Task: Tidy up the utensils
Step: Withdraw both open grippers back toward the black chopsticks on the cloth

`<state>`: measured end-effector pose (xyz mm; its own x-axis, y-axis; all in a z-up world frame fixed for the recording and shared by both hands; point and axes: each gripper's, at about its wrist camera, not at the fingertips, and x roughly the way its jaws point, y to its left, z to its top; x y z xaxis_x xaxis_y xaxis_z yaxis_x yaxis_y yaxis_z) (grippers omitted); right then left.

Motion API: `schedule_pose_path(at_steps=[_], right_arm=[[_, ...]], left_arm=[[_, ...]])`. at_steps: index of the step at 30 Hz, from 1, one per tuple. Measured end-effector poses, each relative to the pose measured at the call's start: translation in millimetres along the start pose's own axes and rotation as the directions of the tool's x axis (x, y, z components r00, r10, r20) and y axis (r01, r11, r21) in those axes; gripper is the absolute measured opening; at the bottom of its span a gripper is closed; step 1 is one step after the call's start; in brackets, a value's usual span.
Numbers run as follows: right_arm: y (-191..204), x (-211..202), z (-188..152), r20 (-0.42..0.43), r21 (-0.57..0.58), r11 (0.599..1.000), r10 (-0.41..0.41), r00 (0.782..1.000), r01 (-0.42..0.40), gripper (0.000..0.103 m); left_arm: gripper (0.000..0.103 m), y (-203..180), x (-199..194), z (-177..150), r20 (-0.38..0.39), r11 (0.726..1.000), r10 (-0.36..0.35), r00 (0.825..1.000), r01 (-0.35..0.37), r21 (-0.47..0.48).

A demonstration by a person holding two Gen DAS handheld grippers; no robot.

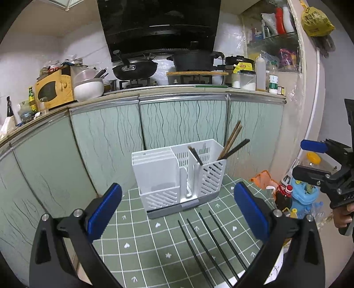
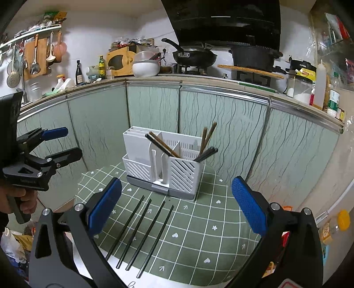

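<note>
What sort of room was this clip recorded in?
Most likely a home kitchen: a wok sits on a gas stove under a black range hood, and ladles hang on the wall above the counter.

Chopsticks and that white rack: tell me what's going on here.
A person holds a gripper in each hand over a small table with a green checked cloth. Both the left gripper and the right gripper are open and empty. Four black chopsticks lie loose on the cloth in front of the white utensil holder, which already has several brown and black chopsticks standing in it. Nothing is being picked up yet.
</note>
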<state>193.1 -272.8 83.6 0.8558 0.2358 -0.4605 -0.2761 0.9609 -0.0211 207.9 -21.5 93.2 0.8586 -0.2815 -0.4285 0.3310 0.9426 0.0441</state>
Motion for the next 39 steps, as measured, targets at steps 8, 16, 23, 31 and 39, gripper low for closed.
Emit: schedule_pose_path(at_steps=[8,16,23,31,39], right_arm=[[3.2,1.5,-23.7,-0.016,0.009,0.999,-0.036,0.999,0.036,0.096],[1.2,5.9,-51.9,-0.031,0.034,0.998,-0.058,0.998,0.059,0.096],[3.3,12.7,-76.5,-0.042,0.042,0.997,-0.068,0.997,0.069,0.096],[9.4,25.7,-106.3,-0.062,0.041,0.997,-0.063,0.996,0.066,0.096],[13.4,39.4,-132.6,-0.092,0.055,0.996,-0.064,0.994,0.070,0.096]], left_arm=[[0.099,0.8,-10.0,-28.5,0.013,1.000,0.016,1.000,-0.016,-0.006],[0.099,5.7,-7.7,-58.7,-0.009,0.999,0.049,0.999,-0.049,-0.021],[0.099,7.1,-5.7,-83.9,-0.016,0.997,0.078,0.997,-0.078,-0.024],[0.099,-0.4,1.2,-112.6,-0.028,0.993,0.120,0.992,-0.120,-0.003],[0.099,-8.8,7.3,-139.8,-0.042,0.993,0.121,0.992,-0.121,0.007]])
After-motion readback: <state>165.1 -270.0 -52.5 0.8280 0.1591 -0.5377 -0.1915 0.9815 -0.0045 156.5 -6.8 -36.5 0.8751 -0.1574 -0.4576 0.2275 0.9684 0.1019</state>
